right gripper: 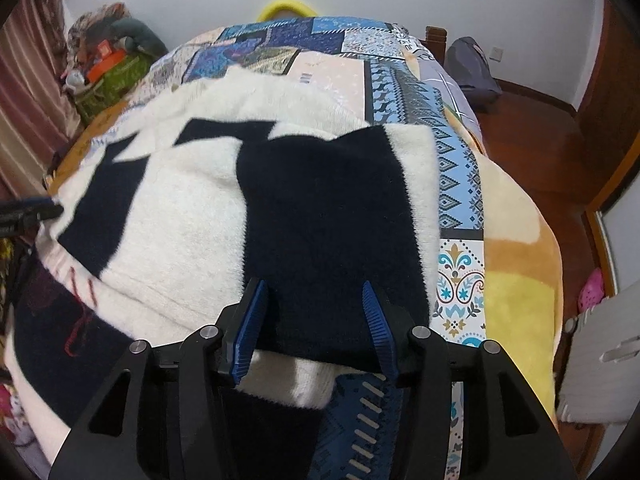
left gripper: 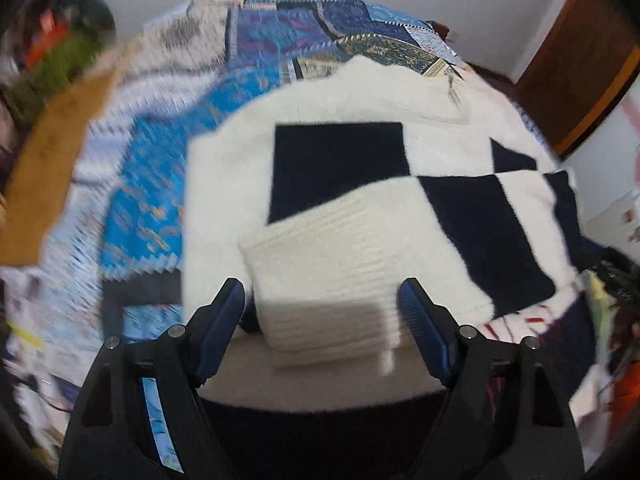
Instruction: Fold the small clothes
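right hand-held gripper [right gripper: 314, 320]: jaws parted over navy patch | checkered sweater [right gripper: 180, 216] | on patchwork bedspread [right gripper: 460, 184]

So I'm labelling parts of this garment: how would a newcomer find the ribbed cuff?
Start at the bed's blue patchwork quilt, where a fluffy cream sweater with navy blocks lies spread. Its cream ribbed knit cuff is the sleeve end folded over the body, between the left tongs. Only it has horizontal ridges; the surrounding knit is fuzzy and smooth.
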Available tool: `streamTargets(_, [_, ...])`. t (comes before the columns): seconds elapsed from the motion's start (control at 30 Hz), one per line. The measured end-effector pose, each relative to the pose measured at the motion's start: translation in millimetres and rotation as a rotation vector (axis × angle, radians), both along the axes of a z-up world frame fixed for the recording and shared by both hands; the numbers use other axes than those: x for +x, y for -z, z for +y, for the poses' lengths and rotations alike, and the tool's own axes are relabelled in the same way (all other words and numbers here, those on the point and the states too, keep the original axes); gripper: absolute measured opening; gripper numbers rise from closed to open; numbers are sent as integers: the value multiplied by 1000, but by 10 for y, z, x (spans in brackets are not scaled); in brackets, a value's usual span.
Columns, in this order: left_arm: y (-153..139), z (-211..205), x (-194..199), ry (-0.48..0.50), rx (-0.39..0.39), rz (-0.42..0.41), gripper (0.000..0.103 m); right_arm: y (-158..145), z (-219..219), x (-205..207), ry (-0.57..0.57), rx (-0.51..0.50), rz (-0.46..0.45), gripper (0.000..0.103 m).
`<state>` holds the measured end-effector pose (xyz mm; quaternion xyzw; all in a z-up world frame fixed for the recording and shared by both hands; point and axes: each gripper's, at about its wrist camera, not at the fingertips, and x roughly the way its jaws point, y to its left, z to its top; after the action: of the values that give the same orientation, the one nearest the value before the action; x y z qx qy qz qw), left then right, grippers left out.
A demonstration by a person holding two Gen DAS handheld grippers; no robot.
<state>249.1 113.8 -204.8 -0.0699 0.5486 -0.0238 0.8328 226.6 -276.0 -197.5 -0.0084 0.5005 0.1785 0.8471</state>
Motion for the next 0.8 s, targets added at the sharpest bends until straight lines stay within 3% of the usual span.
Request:
streamTargets(0.1, [80,69,62,-27,-77,27,81,-56,-45,-13,31,21,-13,52])
streamTargets(0.2, [103,84,113,-50,-130,29,69,-89,-108,-16,58,14,-22,53])
streamTargets(0.27, [60,46,108,-40,-149,1,49,-100,-142,-17,69,9,-24,53])
streamTargets(0.33, [-17,-21,99,-22,-141,-21,19,-110,-184,-16,80,4,-27,53])
streamTargets(0.37, [-70,-62,100,-14,-116,-34,15,-118,-201,-19,83,2,-29,53])
streamTargets(0.53, [-421,-430,138,59,94,-144,11,-183,-270,-6,100,0,-53,53])
streamTargets(0.8, [-1034,-920,347,153,192,-328,10,-136,-197,161,138,24,-47,54])
